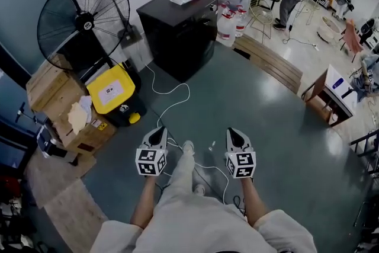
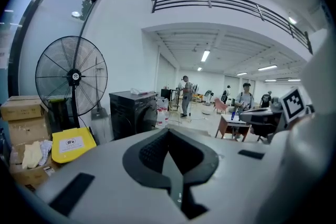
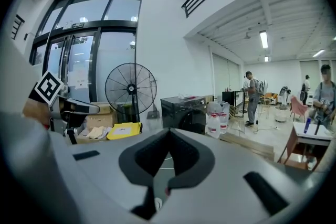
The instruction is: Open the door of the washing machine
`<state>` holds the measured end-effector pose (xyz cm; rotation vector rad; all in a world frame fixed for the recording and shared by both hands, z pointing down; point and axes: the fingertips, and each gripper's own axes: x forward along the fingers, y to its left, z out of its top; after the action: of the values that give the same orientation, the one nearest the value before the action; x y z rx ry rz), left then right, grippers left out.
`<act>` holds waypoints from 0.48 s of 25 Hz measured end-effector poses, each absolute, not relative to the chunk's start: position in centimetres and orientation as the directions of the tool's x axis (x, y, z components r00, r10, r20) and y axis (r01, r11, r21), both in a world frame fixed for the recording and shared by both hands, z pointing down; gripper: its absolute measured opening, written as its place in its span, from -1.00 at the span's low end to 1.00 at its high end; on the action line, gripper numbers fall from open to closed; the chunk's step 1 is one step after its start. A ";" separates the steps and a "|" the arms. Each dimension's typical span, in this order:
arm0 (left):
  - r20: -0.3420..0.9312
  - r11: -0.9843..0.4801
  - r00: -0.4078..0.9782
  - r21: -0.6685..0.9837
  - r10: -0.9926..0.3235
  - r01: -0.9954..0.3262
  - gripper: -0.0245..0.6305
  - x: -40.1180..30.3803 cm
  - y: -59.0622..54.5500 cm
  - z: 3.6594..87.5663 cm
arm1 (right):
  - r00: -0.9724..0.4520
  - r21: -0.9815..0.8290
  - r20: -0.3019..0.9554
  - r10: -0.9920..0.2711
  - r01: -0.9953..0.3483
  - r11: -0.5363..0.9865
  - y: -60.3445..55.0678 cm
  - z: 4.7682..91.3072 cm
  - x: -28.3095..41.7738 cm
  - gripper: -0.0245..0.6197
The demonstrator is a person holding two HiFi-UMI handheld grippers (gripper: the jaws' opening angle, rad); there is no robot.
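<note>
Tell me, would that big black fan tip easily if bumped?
Probably top-heavy: the fan carries a wide wire head on a thin pole, so a high shove might rock it. The boxes beside it might catch it.

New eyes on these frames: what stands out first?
The big black fan at the head view's upper left and the yellow-lidded bin below it catch the eye first. The dark washing machine stands top centre, well ahead of the left gripper and right gripper, both shut and empty.

L gripper (image 1: 157, 138) & R gripper (image 1: 236, 139) side by side, jaws closed, empty, forearms extended.
</note>
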<state>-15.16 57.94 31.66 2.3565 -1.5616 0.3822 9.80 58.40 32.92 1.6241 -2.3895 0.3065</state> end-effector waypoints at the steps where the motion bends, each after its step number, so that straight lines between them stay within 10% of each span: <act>1: 0.372 -0.373 0.380 0.094 -0.847 -0.923 -0.90 -15.0 57.3 31.7 | -0.355 -0.039 0.312 -0.881 -0.931 0.362 57.9 33.0 9.9 -0.93; 12: 0.370 -0.375 0.393 0.123 -0.842 -0.919 -0.90 -15.0 47.7 34.5 | -0.362 -0.007 0.326 -0.873 -0.925 0.381 48.6 34.8 9.0 -0.93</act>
<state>-15.02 47.71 34.50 2.3478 -1.5367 0.3539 8.96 48.62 34.84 1.5881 -2.3744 0.2745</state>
